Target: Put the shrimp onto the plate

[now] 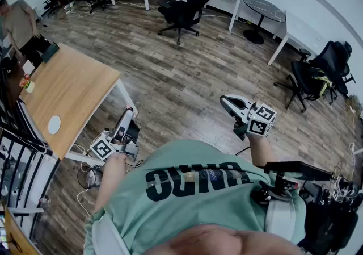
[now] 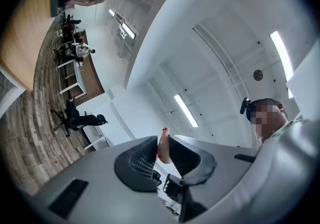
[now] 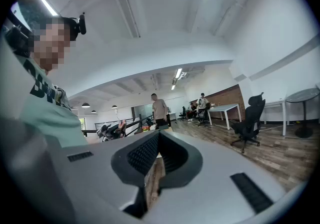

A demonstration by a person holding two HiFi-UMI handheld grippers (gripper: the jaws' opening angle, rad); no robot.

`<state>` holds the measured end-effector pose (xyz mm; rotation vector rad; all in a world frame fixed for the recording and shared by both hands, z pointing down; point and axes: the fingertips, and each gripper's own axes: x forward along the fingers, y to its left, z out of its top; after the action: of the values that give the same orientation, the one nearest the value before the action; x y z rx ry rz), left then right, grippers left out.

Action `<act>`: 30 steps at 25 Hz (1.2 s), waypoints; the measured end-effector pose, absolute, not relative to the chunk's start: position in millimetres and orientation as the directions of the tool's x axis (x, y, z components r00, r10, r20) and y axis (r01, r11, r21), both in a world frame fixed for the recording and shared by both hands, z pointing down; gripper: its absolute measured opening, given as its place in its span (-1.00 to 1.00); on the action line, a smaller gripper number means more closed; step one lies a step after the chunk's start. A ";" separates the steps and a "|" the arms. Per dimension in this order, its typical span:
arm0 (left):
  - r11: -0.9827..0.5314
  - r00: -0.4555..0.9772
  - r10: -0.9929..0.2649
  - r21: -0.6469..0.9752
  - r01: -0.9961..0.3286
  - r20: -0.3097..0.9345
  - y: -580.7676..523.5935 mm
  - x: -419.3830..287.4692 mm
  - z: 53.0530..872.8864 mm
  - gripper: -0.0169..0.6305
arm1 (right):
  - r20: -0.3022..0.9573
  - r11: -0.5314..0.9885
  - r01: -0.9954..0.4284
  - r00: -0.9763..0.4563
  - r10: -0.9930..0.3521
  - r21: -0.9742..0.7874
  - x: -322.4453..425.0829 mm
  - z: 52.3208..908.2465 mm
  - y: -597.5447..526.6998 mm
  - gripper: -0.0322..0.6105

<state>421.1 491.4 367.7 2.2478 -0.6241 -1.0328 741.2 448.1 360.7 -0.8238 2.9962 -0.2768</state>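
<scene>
1. The pale green T-shirt point(image 1: 193, 197) fills the bottom of the head view. It carries large dark block letters across the chest, seen upside down and not readable as a word.
2. The left gripper point(image 1: 127, 114), at lower left of the head view, has a cube with black-and-white square markers. In its own view the left gripper point(image 2: 162, 137) has its jaws only slightly apart, pressed on a small pinkish-orange shrimp point(image 2: 163, 149) that stands between the dark ribbed pads with its tip poking above them.
3. The right gripper point(image 1: 224, 101), at centre right of the head view, bears a like marker cube. In its own view the right gripper point(image 3: 156, 136) has its jaws brought together at the tips with nothing between them.
4. A light wooden table with white legs point(image 1: 79, 86) stands at the left of the head view, and a small white round plate point(image 1: 54, 124) lies on its near end, left of the left gripper and well apart from the shrimp.
5. A black office chair point(image 1: 184, 9) stands on the grey-brown plank floor point(image 1: 187, 72) at upper centre.
6. A standing person in a beige top point(image 1: 18, 18) is at the upper left edge.
</scene>
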 end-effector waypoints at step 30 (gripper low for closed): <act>-0.696 0.616 -0.631 0.695 -0.180 -0.471 495.3 446.2 368.7 -0.73 | -0.001 0.844 -0.480 -0.869 -0.495 -0.241 759.4 384.1 450.4 -0.88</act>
<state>446.2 495.3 368.7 2.2339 -0.6350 -0.9689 759.4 450.4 384.1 -0.7824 2.9558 -0.3606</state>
